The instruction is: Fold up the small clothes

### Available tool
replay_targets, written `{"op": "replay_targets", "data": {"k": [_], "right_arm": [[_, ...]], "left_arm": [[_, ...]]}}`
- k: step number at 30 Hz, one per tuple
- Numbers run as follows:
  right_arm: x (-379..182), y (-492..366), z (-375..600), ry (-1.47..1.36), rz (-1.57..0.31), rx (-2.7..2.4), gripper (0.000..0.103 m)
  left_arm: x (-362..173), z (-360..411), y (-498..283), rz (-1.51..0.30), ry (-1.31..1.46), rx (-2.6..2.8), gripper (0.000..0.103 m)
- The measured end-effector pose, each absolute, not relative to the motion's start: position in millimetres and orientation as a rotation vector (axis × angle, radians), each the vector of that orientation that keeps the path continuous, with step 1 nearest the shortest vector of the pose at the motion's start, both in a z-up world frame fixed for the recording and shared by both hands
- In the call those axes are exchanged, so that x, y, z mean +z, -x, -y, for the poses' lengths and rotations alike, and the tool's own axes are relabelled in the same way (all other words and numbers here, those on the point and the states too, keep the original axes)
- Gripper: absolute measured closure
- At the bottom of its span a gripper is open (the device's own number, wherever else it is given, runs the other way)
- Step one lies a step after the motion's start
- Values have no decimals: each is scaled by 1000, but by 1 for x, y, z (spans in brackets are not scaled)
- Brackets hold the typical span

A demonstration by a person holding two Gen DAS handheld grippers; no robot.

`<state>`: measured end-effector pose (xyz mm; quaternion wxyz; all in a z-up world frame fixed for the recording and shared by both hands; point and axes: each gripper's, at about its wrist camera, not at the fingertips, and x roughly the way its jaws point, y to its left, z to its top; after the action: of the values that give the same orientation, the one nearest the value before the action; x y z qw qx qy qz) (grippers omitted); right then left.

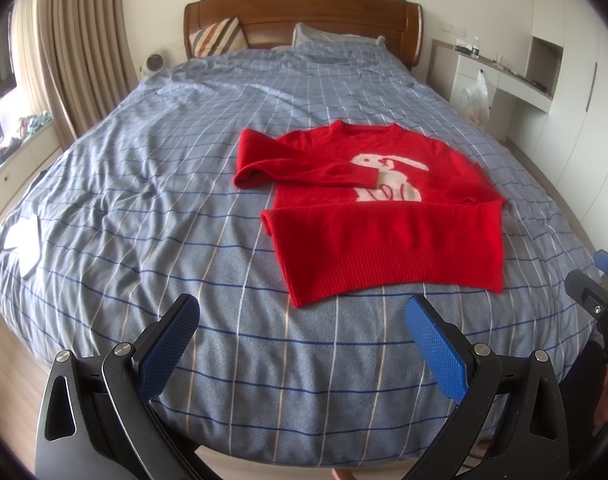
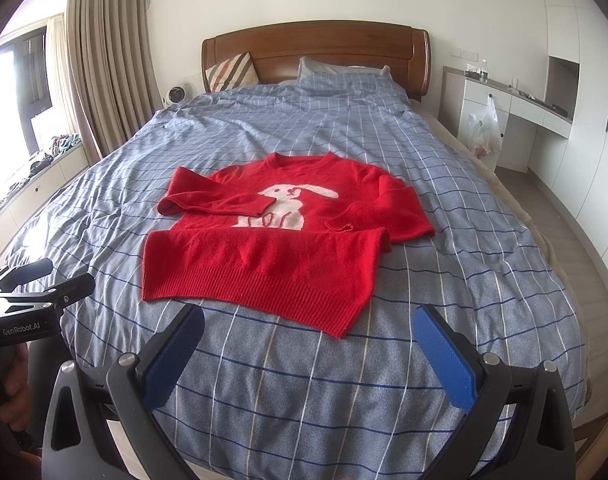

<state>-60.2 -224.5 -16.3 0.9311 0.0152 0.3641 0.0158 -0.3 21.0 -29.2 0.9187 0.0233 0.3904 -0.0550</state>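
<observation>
Left jaws: the left gripper (image 1: 302, 316) stood spread wide with nothing between its blue pads, hovering over bare quilt just short of the sweater's ribbed edge.
Right jaws: the right gripper (image 2: 308, 328) was likewise wide apart and empty, held above the quilt near the same ribbed edge, toward its right-hand corner.
Other tool in view: each camera caught the edge of the other gripper at the side of its frame; neither touched cloth.
Garment: the red sweater (image 2: 280, 236) with a white rabbit motif (image 2: 290, 208) lay face up in the middle of the bed (image 2: 344, 380), neck toward the wooden headboard (image 2: 316, 52).
Fold state: both sleeves were already laid across the chest, and the lower part appeared turned over itself, leaving a crosswise fold line below the rabbit and a ribbed hem (image 2: 264, 292) nearest the grippers.
Step in hand (judgement): the next fold likely took the near edge up toward the collar, one tool per corner.
Grip advice: each gripper would do best to close on a corner of the ribbed band, catching every layer there, not just the top one.
Lift advice: the two corners should rise together and level, so the knit did not skew or drag the crossed sleeves out of place.
Placement advice: the near edge should land square with the shoulders, then be released gently.
Risk: the soft, rumpled quilt could be pinched along with the sweater if the fingers dipped too low.
</observation>
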Motion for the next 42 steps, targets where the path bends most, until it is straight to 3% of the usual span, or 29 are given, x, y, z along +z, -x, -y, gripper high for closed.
{"op": "replay_targets", "data": {"k": [42], "right_arm": [[-16, 60, 225, -36, -751, 34, 0]], "left_arm": [[-41, -23, 2, -815, -46, -113, 0]]}}
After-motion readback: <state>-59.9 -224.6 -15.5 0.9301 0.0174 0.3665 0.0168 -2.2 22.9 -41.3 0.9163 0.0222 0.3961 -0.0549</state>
